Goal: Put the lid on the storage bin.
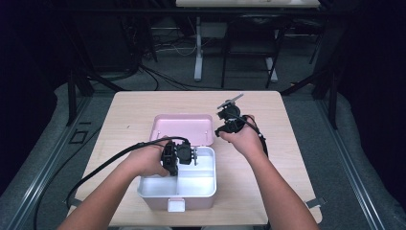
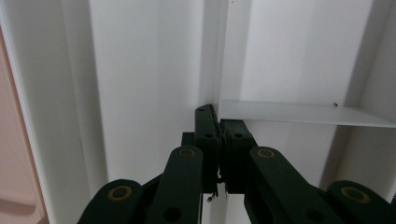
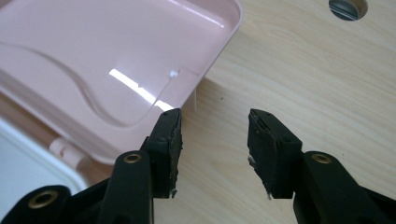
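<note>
pink storage box (image 1: 177,194) sat open near front edge of wooden table (image 1: 124,108), pink lid (image 1: 182,128) folded back flat behind it. white divided tray (image 1: 191,184) sat inside box. left gripper (image 2: 218,133) reached into tray, jaws pressed together on thin white divider wall (image 2: 303,113). right gripper (image 3: 214,135) hovered above table just beside lid corner, jaws partly spread, nothing between them.
</note>
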Tool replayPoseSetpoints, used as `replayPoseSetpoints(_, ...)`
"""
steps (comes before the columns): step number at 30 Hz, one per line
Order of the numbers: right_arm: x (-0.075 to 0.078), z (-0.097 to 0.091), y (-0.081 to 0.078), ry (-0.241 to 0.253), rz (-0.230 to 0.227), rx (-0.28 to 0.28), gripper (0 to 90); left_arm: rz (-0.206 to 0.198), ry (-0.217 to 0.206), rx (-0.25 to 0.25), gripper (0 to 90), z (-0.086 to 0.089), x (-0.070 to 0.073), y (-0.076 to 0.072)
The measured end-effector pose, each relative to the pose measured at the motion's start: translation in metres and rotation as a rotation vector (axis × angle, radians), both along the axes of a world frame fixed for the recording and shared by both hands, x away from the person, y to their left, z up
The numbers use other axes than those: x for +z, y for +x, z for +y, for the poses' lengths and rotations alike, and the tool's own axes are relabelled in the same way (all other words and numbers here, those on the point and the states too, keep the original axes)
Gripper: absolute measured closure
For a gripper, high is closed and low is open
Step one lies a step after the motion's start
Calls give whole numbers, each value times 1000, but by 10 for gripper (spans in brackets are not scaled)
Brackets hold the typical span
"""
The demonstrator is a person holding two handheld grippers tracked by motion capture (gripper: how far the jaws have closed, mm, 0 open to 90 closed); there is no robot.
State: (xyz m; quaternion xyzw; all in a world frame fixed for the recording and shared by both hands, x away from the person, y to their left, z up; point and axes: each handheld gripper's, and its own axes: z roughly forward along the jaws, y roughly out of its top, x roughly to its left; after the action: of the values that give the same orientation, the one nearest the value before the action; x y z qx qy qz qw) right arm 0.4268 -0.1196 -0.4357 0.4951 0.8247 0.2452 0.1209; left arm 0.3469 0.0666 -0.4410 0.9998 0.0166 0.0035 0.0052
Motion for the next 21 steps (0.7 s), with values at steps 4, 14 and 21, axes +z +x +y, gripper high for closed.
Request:
replayPoseSetpoints(4, -2, 7, 10, 22, 16, -19, 581, 1, -1, -2, 869, 0, 0, 0)
replayPoseSetpoints(14, -17, 20, 28, 26, 6, -91, 629, -4, -1, -5, 870, 0, 0, -1)
replayPoseSetpoints(21, -26, 22, 33, 71, -13, -147, 682, -2, -2, -4, 870, 0, 0, 0)
